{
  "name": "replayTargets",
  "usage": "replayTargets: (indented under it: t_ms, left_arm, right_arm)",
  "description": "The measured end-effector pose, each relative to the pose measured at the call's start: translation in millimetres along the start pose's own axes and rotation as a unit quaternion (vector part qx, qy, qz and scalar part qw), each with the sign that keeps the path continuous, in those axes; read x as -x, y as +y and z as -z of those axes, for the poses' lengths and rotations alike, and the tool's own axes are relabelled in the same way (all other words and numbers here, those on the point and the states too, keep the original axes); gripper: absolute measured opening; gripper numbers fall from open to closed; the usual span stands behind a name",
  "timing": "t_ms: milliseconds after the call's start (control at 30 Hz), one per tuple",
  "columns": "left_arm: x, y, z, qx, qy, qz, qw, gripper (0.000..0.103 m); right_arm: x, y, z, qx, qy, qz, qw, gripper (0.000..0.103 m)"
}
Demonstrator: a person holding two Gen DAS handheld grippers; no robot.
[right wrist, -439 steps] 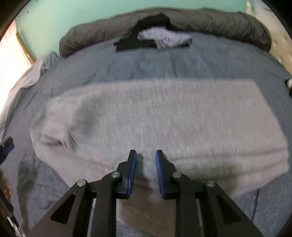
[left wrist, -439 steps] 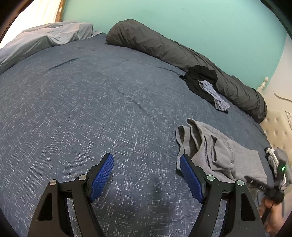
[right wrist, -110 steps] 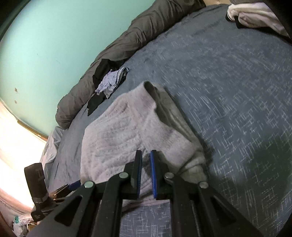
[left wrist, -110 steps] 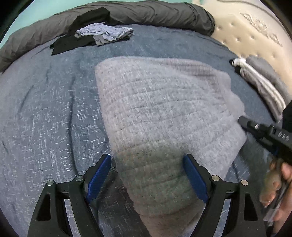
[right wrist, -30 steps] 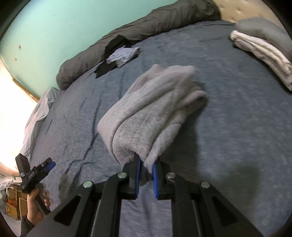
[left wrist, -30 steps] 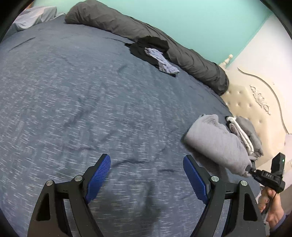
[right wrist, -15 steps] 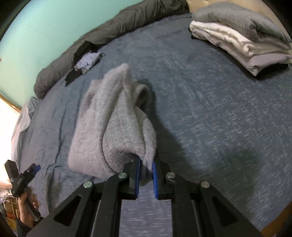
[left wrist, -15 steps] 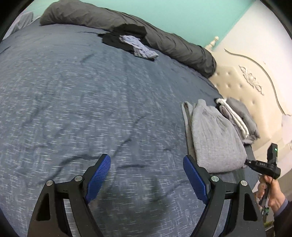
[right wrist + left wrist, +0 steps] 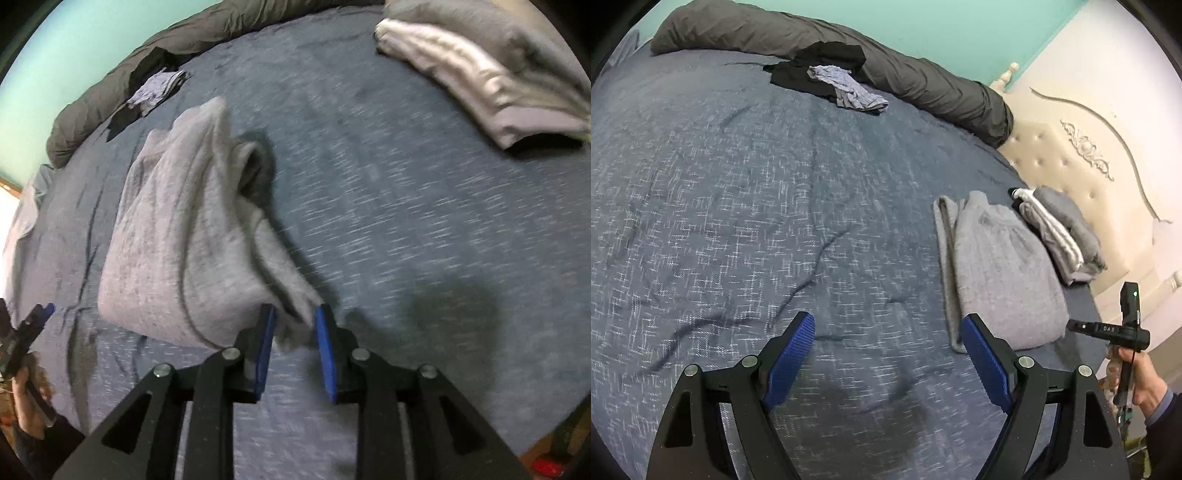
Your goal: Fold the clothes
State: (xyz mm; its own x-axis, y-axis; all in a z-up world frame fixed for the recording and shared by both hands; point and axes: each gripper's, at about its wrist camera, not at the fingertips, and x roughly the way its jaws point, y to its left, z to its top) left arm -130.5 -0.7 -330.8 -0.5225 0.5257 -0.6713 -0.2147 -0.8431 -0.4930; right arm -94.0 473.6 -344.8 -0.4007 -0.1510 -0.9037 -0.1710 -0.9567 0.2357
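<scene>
A folded grey fleece garment [image 9: 184, 236], soft and ribbed, lay on the blue flecked bedspread [image 9: 738, 206] beside a folded stack [image 9: 1060, 229]. The right gripper [image 9: 293, 321] stood parted around its corner; the left gripper [image 9: 886, 332] hovered wide apart, empty, over bare bedspread.

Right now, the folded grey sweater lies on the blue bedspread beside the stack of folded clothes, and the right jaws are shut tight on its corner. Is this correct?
Not quite. The right gripper has its jaws parted around the corner of the grey sweater, as the right wrist view shows. The rest is correct.
</scene>
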Motion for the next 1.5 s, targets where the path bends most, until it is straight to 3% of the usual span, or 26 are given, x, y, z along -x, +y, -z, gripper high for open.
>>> replayTargets:
  t_ms: [267,467,533,767,1000,1267,1500]
  left_arm:
    - [23,-31,0,-0.021,0.006,0.014,0.9997,0.085]
    - [23,-54,-1,-0.028,0.039,0.031,0.9984,0.086]
    - [19,-63,-3,-0.034,0.048,0.035,0.9977,0.086]
    - [-18,-82,-17,-0.034,0.061,0.022,0.9974,0.086]
    - [-86,-110,-58,-0.071,0.071,0.002,0.9949,0.086]
    - [-168,-125,-95,-0.096,0.102,-0.032,0.9896,0.083]
    - [-231,-131,-116,-0.111,0.134,-0.066,0.9825,0.078]
  right_arm:
    - [52,-6,-5,-0.026,-0.022,-0.024,0.999,0.025]
    - [74,16,-11,-0.021,-0.016,-0.040,0.999,0.043]
    - [74,24,-14,-0.018,-0.018,-0.047,0.999,0.052]
    - [45,54,-33,0.026,-0.025,-0.076,0.996,0.052]
    - [-3,77,-80,0.068,-0.023,-0.111,0.991,0.024]
    - [-54,91,-140,0.125,-0.009,-0.108,0.986,0.021]
    - [-93,74,-160,0.131,0.028,-0.094,0.987,0.016]
